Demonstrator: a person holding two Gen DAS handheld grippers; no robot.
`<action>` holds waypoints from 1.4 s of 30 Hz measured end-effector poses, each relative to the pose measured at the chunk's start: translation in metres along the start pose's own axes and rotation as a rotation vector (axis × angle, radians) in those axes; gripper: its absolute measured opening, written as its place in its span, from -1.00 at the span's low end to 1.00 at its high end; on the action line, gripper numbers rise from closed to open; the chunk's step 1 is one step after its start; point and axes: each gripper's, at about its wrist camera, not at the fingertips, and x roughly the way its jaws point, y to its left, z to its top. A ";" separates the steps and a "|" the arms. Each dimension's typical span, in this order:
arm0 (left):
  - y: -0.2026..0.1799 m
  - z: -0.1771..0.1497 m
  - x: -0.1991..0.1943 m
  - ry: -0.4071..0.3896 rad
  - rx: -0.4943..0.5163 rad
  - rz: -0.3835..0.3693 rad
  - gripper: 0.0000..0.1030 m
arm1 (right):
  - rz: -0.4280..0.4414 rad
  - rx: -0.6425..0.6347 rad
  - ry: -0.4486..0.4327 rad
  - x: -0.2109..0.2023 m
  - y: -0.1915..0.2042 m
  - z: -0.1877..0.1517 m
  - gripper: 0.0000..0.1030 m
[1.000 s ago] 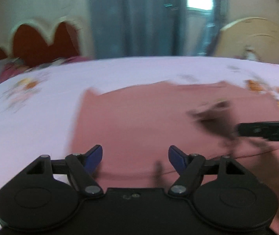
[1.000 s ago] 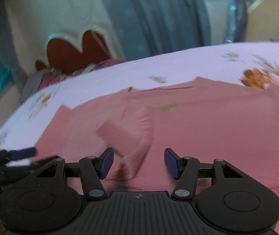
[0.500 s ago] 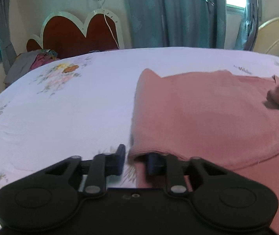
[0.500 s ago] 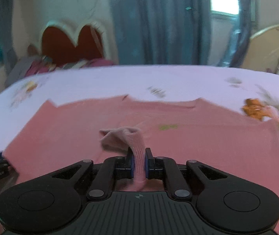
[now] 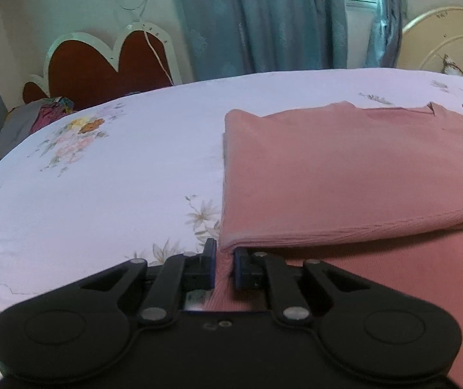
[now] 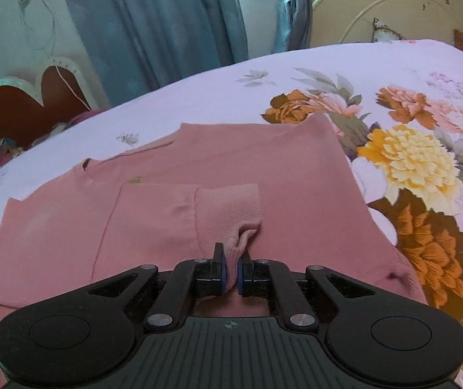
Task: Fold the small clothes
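Observation:
A pink long-sleeved top (image 5: pixel 345 175) lies flat on the flowered bedsheet (image 5: pixel 117 168), its left part folded over onto the body. My left gripper (image 5: pixel 224 267) is shut on the near left corner of that folded layer, low over the bed. In the right wrist view the same pink top (image 6: pixel 296 168) spreads ahead, with a sleeve laid across its middle. My right gripper (image 6: pixel 230 274) is shut on the ribbed cuff (image 6: pixel 228 214) of that sleeve, and the cloth bunches between its blue pads.
The bedsheet (image 6: pixel 218 90) runs wide to the left and has big orange and yellow flowers (image 6: pixel 406 159) at the right. A heart-shaped headboard (image 5: pixel 101 68), a heap of clothes (image 5: pixel 36 113), blue curtains (image 5: pixel 257 19) and a round cream bed end (image 6: pixel 393 9) stand behind.
Both grippers went from open to shut on the pink top. The left one settled on the folded corner. The right one drew the sleeve cuff across the body toward the right.

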 end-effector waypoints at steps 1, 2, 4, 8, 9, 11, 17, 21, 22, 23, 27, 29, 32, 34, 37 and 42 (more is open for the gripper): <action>0.001 0.000 0.000 0.000 0.012 -0.001 -0.70 | -0.010 -0.004 0.007 -0.001 -0.001 -0.003 -0.90; 0.001 -0.001 -0.001 -0.002 0.024 -0.002 -0.67 | -0.008 -0.005 0.024 0.001 -0.005 -0.003 -0.89; 0.003 -0.001 -0.004 0.007 0.023 -0.029 -0.65 | -0.012 0.005 0.019 -0.003 -0.011 -0.005 -0.89; 0.015 0.002 -0.016 0.050 -0.034 -0.090 -0.38 | 0.022 0.032 0.000 -0.017 -0.018 0.003 -0.81; 0.019 0.003 -0.021 0.062 -0.055 -0.104 -0.32 | 0.023 0.031 -0.017 -0.020 -0.019 0.005 -0.54; 0.024 0.007 -0.030 0.056 -0.082 -0.121 -0.18 | 0.017 0.025 -0.041 -0.019 -0.021 0.012 -0.02; 0.022 0.037 -0.036 -0.011 -0.114 -0.137 0.19 | 0.024 0.020 0.002 0.014 -0.018 0.023 0.04; 0.015 0.061 -0.002 -0.007 -0.146 -0.146 0.14 | 0.018 0.033 0.023 0.035 -0.012 0.023 0.00; 0.014 0.068 0.011 0.003 -0.165 -0.144 0.12 | 0.023 0.024 0.020 0.036 -0.009 0.023 -0.36; 0.014 0.073 0.024 0.014 -0.181 -0.143 0.10 | 0.036 0.017 0.023 0.036 -0.006 0.023 -0.53; 0.020 0.089 0.071 0.072 -0.288 -0.157 -0.28 | 0.042 -0.020 0.020 0.035 0.002 0.023 -0.87; 0.023 0.092 0.085 0.080 -0.320 -0.160 -0.53 | 0.052 -0.044 -0.001 0.031 0.007 0.024 -0.87; 0.025 0.092 0.097 0.066 -0.317 -0.124 -0.78 | 0.062 -0.085 -0.059 0.022 0.015 0.029 -0.87; 0.030 0.086 0.098 0.060 -0.344 -0.116 -0.79 | 0.073 -0.098 -0.094 0.018 0.018 0.033 -0.87; 0.030 0.078 0.098 0.043 -0.348 -0.100 -0.79 | 0.025 -0.134 -0.082 0.030 0.017 0.032 -0.87; 0.028 0.080 0.092 0.027 -0.370 -0.088 -0.79 | 0.021 -0.089 -0.020 0.041 0.002 0.031 -0.86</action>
